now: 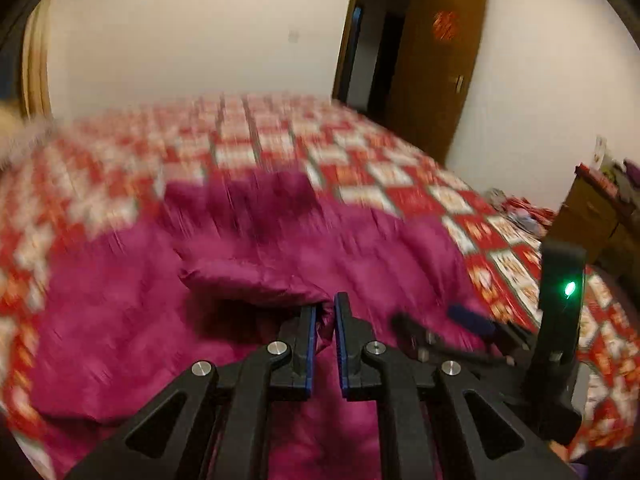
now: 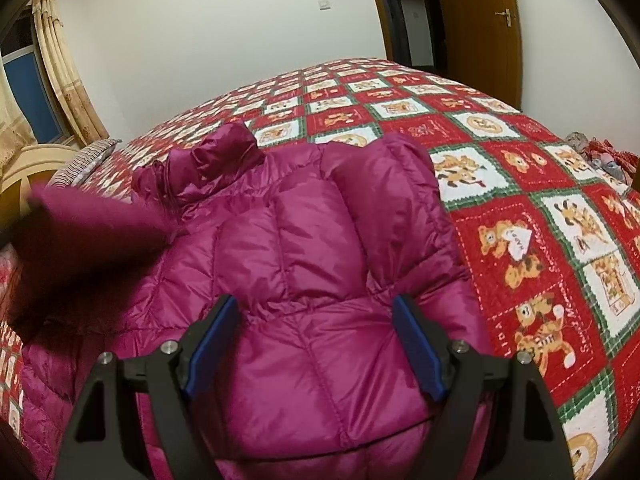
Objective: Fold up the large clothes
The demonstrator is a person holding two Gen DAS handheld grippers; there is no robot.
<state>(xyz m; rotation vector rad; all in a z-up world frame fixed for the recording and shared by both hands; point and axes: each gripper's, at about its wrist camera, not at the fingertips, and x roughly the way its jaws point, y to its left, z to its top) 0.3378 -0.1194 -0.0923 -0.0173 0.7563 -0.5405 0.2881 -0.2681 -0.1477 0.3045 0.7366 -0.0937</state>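
A magenta quilted puffer jacket [image 2: 320, 240] lies spread on the bed, collar [image 2: 224, 156] toward the far side. In the left wrist view my left gripper [image 1: 325, 305] is shut on a fold of the jacket [image 1: 256, 272], and the cloth bunches between the blue pads. That view is smeared by motion. One blurred sleeve [image 2: 96, 228] is lifted over the jacket's left side in the right wrist view. My right gripper [image 2: 316, 300] hangs open just above the jacket's lower part, nothing between its fingers. It also shows blurred in the left wrist view as the right gripper [image 1: 440, 320], with a green light.
The bed carries a red, white and green checked quilt [image 2: 540, 208] with cartoon animals. A striped pillow [image 2: 80, 164] and a pale headboard lie at the left, a curtained window behind. A brown door [image 2: 476, 32] stands open at the back. A wooden cabinet [image 1: 596, 208] is on the right.
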